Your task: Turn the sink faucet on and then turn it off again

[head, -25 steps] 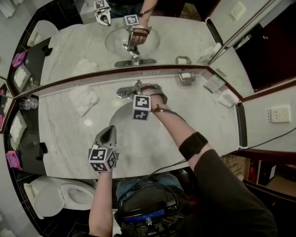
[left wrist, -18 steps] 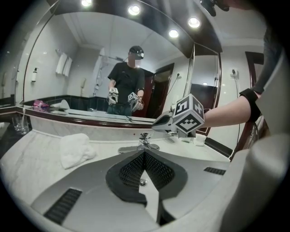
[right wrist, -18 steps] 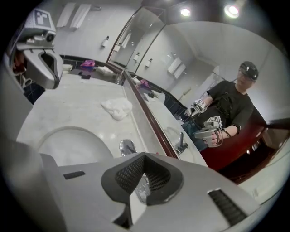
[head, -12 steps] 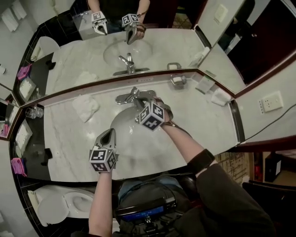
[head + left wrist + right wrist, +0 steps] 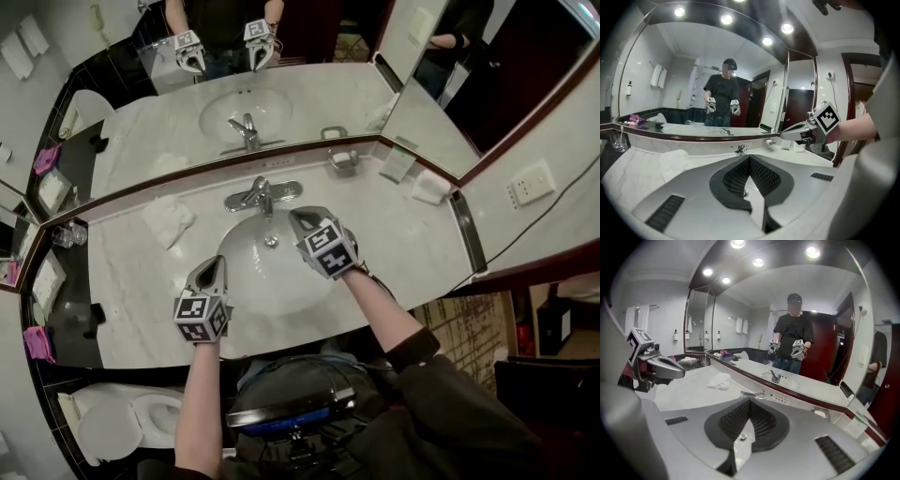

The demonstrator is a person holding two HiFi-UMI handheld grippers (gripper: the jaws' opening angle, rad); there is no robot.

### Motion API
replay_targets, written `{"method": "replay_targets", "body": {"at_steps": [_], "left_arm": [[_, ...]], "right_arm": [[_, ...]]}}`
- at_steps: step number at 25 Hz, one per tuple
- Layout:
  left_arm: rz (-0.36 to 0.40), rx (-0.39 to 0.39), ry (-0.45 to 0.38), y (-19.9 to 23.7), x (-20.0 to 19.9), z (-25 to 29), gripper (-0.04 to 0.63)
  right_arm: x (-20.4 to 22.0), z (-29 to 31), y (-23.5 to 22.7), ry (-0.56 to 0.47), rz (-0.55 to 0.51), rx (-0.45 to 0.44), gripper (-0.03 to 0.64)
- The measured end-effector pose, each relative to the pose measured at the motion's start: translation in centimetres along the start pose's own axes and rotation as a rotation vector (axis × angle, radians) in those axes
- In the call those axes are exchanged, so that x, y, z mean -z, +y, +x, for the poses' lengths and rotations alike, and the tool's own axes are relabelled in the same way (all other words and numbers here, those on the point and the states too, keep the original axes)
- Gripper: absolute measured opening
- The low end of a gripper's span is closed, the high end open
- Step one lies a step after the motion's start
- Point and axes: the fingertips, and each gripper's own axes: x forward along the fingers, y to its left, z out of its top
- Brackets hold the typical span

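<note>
Right tongs (image 5: 300, 217): off faucet (image 5: 255, 195), pulled back, closed, empty.
Left tongs (image 5: 214, 265) closed, empty, over sink (image 5: 272, 281); no water seen, task likely complete.

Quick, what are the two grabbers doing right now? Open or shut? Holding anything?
Left gripper: shut, holding nothing.
Right gripper: shut, holding nothing.

Your left gripper (image 5: 212, 266) points forward and slightly down, jaws closed together with nothing between them. Your right gripper (image 5: 300, 217) reaches further forward, tilted down, also closed and empty. Your left forearm (image 5: 195, 394) and right forearm (image 5: 380, 314) extend well apart.
</note>
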Motion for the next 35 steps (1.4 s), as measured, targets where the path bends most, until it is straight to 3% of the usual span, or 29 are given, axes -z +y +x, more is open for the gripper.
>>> {"method": "replay_targets", "body": {"at_steps": [7,15,21,35], "left_arm": [[0.018,0.021,-0.006,-1.7,-0.3,-0.6,0.0],[0.044,0.026,0.001,-2.9,0.0,-1.1,0.0],[0.097,0.021,-0.005,-4.1,-0.8,-1.5,0.0],[0.059,0.027,-0.014,-4.8,-0.1,-2.3,0.0]], "right_arm": [[4.4,-3.8,-0.9,-0.035,0.22,0.005,0.023],[7.0,-6.8,-1.3,-0.059,0.327,0.029,0.023],[7.4,-7.7,-1.5,-0.067,0.341,0.033,0.023],[8.7,-7.8,-0.6,-0.04,0.326,0.018,0.023]]}}
